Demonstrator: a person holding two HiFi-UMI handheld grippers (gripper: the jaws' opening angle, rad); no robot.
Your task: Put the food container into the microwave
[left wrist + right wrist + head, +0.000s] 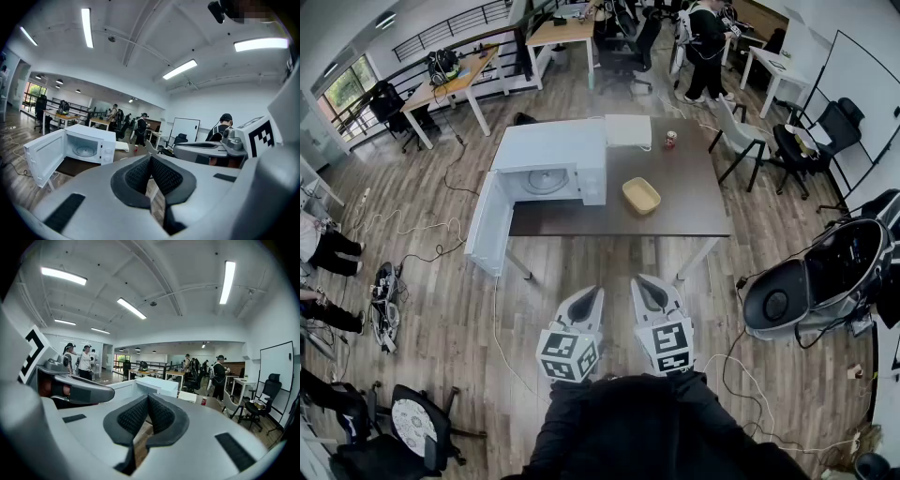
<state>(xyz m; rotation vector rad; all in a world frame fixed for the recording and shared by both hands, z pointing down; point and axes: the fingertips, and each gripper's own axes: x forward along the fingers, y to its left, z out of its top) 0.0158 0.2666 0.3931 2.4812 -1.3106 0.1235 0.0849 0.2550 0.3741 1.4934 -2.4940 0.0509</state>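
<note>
Now the food container (641,196) sits just right of the open microwave (551,164). The left gripper (589,302) and right gripper (651,292) hang well short of it, the right seemingly nearer. Both pairs of jaws are pressed together, empty.

The right gripper (148,397) has its padded jaws meeting at the tips, with nothing between them. Just beyond them stands a white microwave (157,384). Left of the microwave is the left gripper (101,392). Right of the microwave stands a red can (203,401), and beyond it a person in black (219,375).
</note>
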